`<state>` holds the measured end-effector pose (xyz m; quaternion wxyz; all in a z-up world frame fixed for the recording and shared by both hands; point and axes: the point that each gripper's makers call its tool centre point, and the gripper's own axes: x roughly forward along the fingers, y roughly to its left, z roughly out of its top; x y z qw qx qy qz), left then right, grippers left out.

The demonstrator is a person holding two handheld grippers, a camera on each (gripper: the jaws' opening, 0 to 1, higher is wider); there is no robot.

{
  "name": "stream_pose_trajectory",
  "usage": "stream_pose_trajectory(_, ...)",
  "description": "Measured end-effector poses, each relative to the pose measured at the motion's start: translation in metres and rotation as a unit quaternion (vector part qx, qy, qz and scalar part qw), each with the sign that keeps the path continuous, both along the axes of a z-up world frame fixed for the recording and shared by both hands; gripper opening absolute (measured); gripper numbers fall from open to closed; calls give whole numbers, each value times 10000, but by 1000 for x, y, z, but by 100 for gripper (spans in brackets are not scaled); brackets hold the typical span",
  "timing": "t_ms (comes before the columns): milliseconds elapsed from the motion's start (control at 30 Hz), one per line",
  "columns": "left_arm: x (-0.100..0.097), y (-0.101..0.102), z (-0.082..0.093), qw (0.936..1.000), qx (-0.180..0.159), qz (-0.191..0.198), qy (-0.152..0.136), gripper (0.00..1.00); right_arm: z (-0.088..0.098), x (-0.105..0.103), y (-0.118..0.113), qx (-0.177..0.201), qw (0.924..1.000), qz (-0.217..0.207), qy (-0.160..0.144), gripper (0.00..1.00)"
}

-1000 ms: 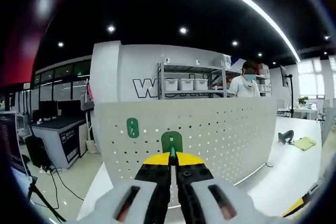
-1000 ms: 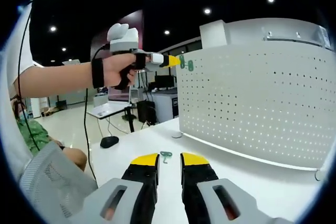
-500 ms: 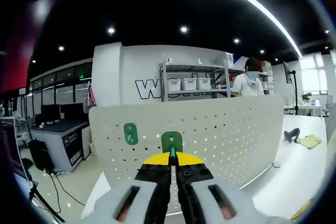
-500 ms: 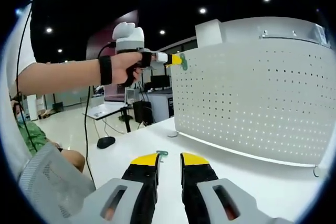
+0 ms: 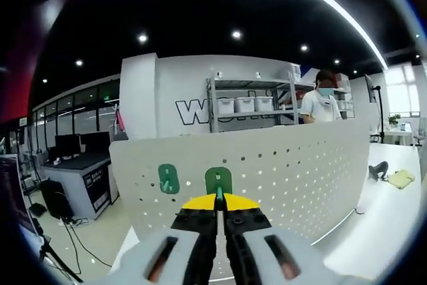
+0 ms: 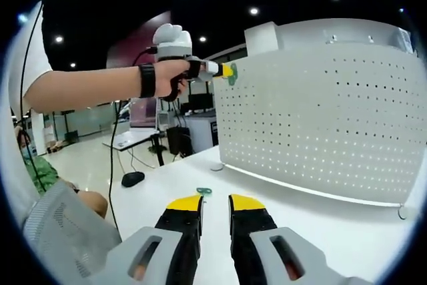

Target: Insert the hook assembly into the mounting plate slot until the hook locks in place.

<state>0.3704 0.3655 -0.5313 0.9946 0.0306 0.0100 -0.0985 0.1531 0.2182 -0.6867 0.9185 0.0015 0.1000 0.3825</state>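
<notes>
In the left gripper view my left gripper [image 5: 219, 202] is shut on a green hook [image 5: 218, 181], held against the white perforated mounting plate [image 5: 287, 165]. A second green hook [image 5: 168, 179] hangs on the plate just left of it. In the right gripper view the left gripper [image 6: 227, 71], held by a hand, presses its green hook [image 6: 233, 74] near the top left edge of the mounting plate [image 6: 320, 125]. My right gripper [image 6: 215, 203] hovers low over the white table, jaws slightly apart and holding nothing. A small green hook [image 6: 203, 191] lies on the table just beyond its tips.
The white table [image 6: 333, 225] carries the standing plate. A dark mouse-like object [image 6: 133, 178] lies at the table's far left. A person [image 5: 321, 105] stands behind the plate by shelving [image 5: 247, 101]. A black device [image 5: 381, 169] and a yellow cloth [image 5: 401, 178] lie on the right.
The left gripper with its green hook has stayed at the plate while both cameras shifted; in the right gripper view the plate looks closer and the hand higher and further right.
</notes>
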Motion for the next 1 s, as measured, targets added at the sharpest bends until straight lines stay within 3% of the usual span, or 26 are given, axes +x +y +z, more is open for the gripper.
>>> stream_pose_trajectory(600, 28, 7, -2, 9999, 17, 133, 98, 2, -12, -1, 5, 15, 9998, 103, 194, 14)
stream_pose_trajectory(1000, 44, 2, 3, 9999, -30, 81, 96, 2, -7, 4, 5, -38, 9998, 155, 146, 14)
